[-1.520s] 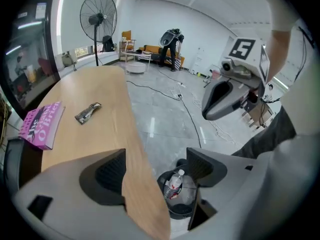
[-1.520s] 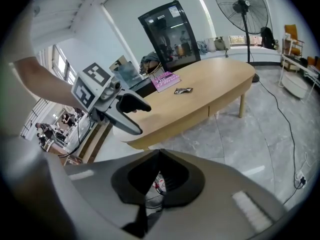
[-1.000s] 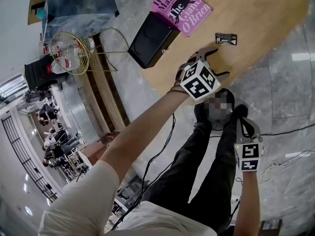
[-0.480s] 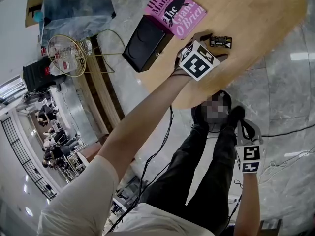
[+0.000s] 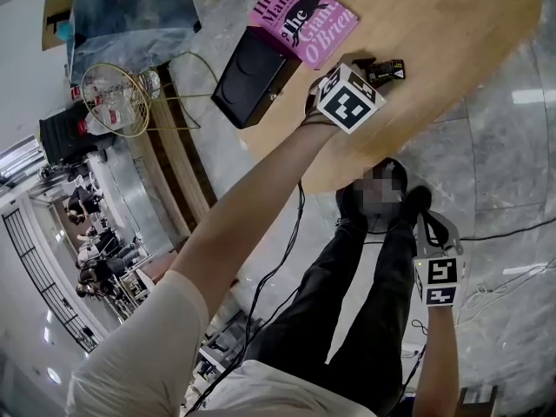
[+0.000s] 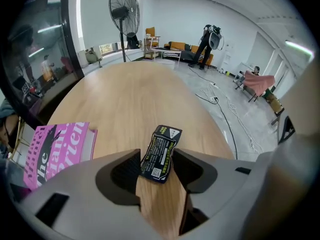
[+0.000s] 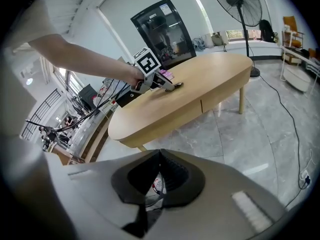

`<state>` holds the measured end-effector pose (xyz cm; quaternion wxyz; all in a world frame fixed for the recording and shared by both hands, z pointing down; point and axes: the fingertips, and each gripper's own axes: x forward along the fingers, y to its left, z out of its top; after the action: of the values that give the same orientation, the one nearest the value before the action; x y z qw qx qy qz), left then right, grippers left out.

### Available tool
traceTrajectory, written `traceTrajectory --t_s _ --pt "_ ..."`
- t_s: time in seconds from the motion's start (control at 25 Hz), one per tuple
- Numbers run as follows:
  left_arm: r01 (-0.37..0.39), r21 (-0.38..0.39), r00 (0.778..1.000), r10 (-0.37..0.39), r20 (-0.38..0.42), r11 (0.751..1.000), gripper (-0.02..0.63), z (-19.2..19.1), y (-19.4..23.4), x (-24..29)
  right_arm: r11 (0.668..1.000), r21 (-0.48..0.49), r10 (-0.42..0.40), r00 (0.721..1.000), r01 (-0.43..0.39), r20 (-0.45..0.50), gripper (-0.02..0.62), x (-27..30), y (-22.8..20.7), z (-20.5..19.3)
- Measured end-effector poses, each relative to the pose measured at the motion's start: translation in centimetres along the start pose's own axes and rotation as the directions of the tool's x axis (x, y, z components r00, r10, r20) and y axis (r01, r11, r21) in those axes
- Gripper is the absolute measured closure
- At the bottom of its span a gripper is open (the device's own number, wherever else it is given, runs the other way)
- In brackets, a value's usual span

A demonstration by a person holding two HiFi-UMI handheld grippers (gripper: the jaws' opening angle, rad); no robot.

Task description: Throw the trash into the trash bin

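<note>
A small black wrapper point(image 5: 388, 69) point(image 6: 161, 151) lies flat on the oval wooden table point(image 5: 452, 24) point(image 6: 130, 99). My left gripper point(image 5: 369, 63) point(image 6: 156, 160) points steeply down over it. Its jaws are closing, one on each side of the wrapper's near end. The left pad touches the wrapper's edge, and a thin gap shows at the right pad. My right gripper point(image 5: 434, 226) point(image 7: 160, 156) hangs low beside the person's legs, off the table, with its tips together. From there the left gripper point(image 7: 165, 84) shows on the tabletop.
A pink book point(image 5: 304, 16) point(image 6: 55, 149) lies on the table left of the wrapper. A black box point(image 5: 252, 76) stands on the floor by the table edge. Farther left is a gold wire basket point(image 5: 117, 94) holding trash. Cables run over the marble floor, and a standing fan point(image 6: 122, 14) is beyond the table.
My left gripper moved up the head view and down onto the wrapper, and its jaws have narrowed around it. The right gripper stayed where it was.
</note>
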<state>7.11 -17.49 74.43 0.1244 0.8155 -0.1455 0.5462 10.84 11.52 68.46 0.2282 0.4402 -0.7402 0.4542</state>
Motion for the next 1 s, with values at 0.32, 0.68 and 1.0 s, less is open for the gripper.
traceTrajectory --t_s 0.32,0.68,1.0 --pt "-0.003 0.033 1.000 0.003 0.006 0.999 0.522 -0.3 -1.1 -0.2 0.999 0.021 -0.025 1.000 0.025 0.009 0.584 -0.2 -0.3 -0.1" --pt "-0.003 0.061 1.000 0.002 0.027 0.998 0.581 -1.0 -2.5 -1.4 1.000 0.018 -0.022 1.000 0.022 0.005 0.584 0.0 1.4 -1.4" --pt "0.033 0.097 0.998 -0.037 0.046 0.995 0.581 -2.2 -5.2 -2.9 0.999 0.017 -0.030 1.000 0.029 0.008 0.584 -0.2 2.8 -1.5"
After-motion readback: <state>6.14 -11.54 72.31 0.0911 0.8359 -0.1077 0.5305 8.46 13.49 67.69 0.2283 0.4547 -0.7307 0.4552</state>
